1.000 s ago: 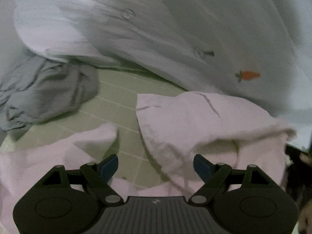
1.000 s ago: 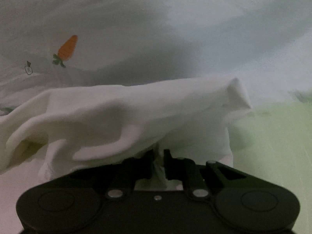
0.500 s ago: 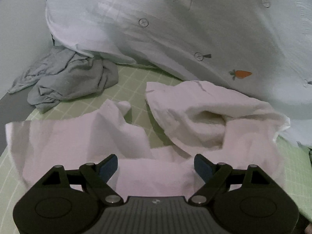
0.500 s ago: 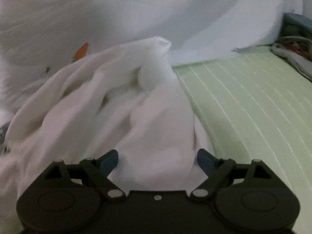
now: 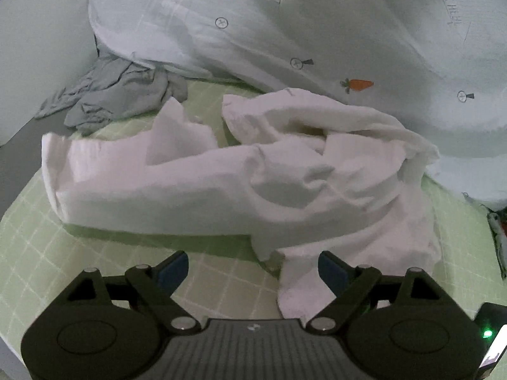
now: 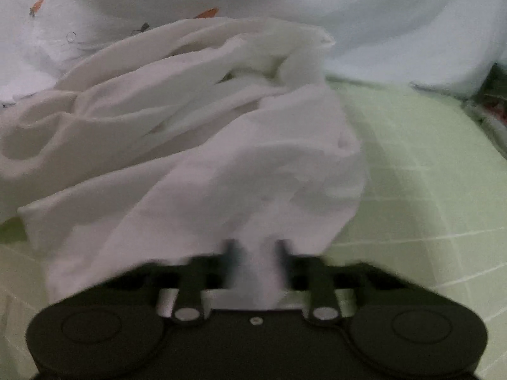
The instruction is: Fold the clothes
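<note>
A crumpled white garment (image 5: 240, 186) lies on the green checked sheet (image 5: 79, 253), one long part stretched to the left. My left gripper (image 5: 253, 269) is open just in front of it; a strip of the white cloth hangs between its fingers, not clamped. In the right wrist view the same white garment (image 6: 196, 145) fills the middle. My right gripper (image 6: 255, 253) has its fingers close together on a fold of that cloth; the fingers are blurred.
A pale quilt with carrot prints (image 5: 317, 31) is heaped behind the garment and also shows in the right wrist view (image 6: 380, 15). A grey garment (image 5: 120, 95) lies bunched at the back left. Green sheet (image 6: 412, 174) shows right of the white garment.
Both grippers pulled back from the quilt. My right gripper opened half a second ago and has now closed again on the white cloth. The garment now lies more spread out.
</note>
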